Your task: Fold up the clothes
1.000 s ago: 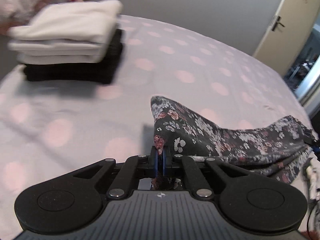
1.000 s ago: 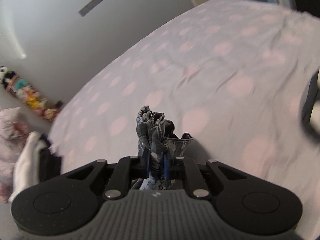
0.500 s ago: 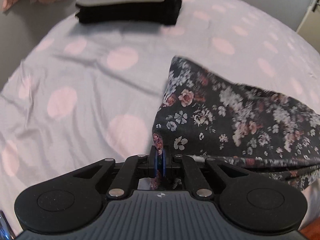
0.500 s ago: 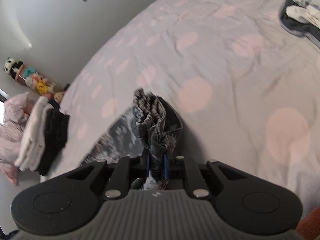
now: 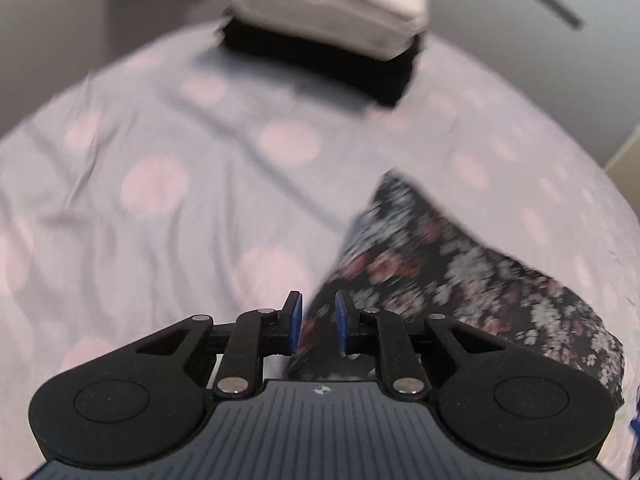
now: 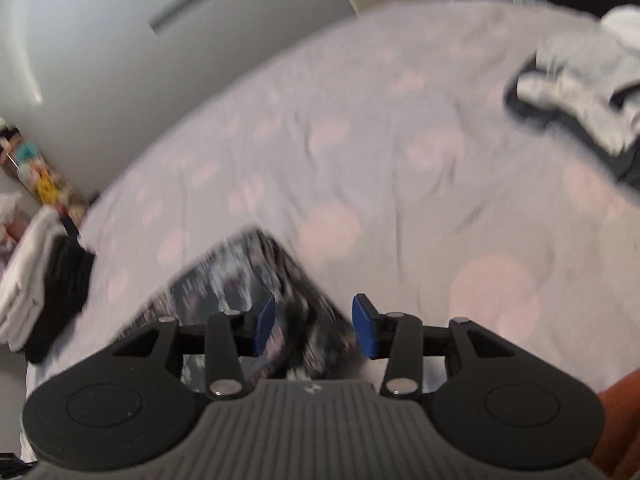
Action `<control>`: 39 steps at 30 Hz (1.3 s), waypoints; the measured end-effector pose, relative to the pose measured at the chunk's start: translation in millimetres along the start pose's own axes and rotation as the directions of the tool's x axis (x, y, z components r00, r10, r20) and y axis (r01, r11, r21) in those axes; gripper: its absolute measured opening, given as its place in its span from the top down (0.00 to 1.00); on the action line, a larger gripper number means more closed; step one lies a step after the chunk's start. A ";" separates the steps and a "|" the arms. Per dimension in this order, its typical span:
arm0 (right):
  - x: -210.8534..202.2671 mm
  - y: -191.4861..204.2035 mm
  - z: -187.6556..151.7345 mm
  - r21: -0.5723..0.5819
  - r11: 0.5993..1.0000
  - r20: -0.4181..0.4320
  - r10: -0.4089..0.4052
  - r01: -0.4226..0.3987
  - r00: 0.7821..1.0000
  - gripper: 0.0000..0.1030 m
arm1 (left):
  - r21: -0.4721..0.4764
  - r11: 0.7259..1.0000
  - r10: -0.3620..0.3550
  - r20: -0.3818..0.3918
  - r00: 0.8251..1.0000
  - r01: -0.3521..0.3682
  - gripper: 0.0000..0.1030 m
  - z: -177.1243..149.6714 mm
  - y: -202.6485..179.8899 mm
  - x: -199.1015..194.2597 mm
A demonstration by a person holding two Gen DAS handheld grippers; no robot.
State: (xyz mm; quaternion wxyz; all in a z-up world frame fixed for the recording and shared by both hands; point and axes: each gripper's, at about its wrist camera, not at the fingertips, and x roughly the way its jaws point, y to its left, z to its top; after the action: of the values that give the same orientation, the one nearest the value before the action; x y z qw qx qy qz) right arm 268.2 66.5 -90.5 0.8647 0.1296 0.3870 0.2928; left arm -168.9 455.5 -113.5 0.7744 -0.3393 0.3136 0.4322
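A dark floral garment (image 5: 460,276) lies folded on the bed, blurred by motion. In the left wrist view my left gripper (image 5: 317,326) has its jaws opening, a corner of the floral cloth still between the blue pads without being pressed. In the right wrist view the same floral garment (image 6: 236,276) spreads to the lower left, and my right gripper (image 6: 314,326) is opening wide over its near edge. Loose cloth lies between its fingers, and the pads stand apart from it.
A stack of folded clothes (image 5: 332,20), white on black, sits at the far end of the bed; the right wrist view shows this stack (image 6: 40,284) at the left. An unfolded grey and white heap (image 6: 580,100) lies at the far right. The bedsheet (image 5: 160,184) is lilac with pink dots.
Both grippers came down to the bed with the floral garment and their jaws have parted from a tight pinch. The garment now rests flat on the sheet.
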 end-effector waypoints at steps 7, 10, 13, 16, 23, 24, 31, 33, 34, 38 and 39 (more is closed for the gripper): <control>14.6 44.4 -10.2 -0.244 0.961 0.023 0.137 -0.127 0.990 0.76 | 0.186 0.983 -0.028 0.093 0.995 0.010 0.81 5.2 -67.4 24.8; 39.1 46.9 -10.4 -0.245 0.966 -0.011 0.085 -0.086 0.996 0.77 | 0.194 0.981 -0.018 0.096 0.995 -0.001 0.85 5.7 -71.0 54.3; 65.9 43.3 -10.7 -0.217 0.976 -0.048 0.003 -0.013 0.999 0.77 | 0.170 0.985 -0.003 0.039 0.999 -0.003 0.91 6.7 -57.7 81.9; 84.4 39.0 -12.0 -0.191 0.981 -0.092 -0.058 0.040 0.994 0.81 | 0.124 0.992 -0.008 -0.031 0.999 0.011 0.98 9.1 -42.0 103.3; 89.0 40.7 -15.6 -0.224 0.973 -0.094 -0.081 0.058 0.992 0.81 | 0.060 0.997 -0.035 -0.065 0.997 0.039 0.98 11.0 -29.1 113.1; 88.2 40.3 -15.1 -0.221 0.974 -0.094 -0.079 0.057 0.992 0.81 | 0.039 0.998 -0.044 -0.062 0.997 0.047 0.98 12.0 -26.5 109.9; 68.2 45.1 -14.1 -0.227 0.972 -0.009 -0.061 0.057 0.998 0.78 | -0.035 0.996 -0.078 0.107 0.991 0.083 0.97 23.7 -7.7 59.8; 61.5 45.8 -11.9 -0.228 0.972 0.025 -0.052 0.057 0.998 0.78 | -0.072 0.991 -0.100 0.137 0.986 0.110 0.97 28.3 1.0 54.2; 61.1 46.5 -10.7 -0.232 0.971 0.029 -0.048 0.053 0.998 0.79 | -0.084 0.989 -0.109 0.141 0.984 0.122 0.97 30.6 3.4 55.0; 68.0 53.1 -3.6 -0.273 0.961 0.036 -0.025 0.034 0.999 0.81 | -0.040 0.989 -0.137 0.135 0.981 0.143 0.97 36.2 -6.6 65.5; 69.9 56.4 -2.4 -0.295 0.955 0.042 -0.012 0.024 0.999 0.81 | -0.016 0.989 -0.143 0.131 0.981 0.147 0.97 36.6 -11.7 68.6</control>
State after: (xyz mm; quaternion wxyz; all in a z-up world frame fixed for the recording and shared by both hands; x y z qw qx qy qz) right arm 280.5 153.7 -108.1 0.8845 0.0011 0.3229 0.3367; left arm -122.1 511.4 -143.0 0.8181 -0.3425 0.2315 0.3997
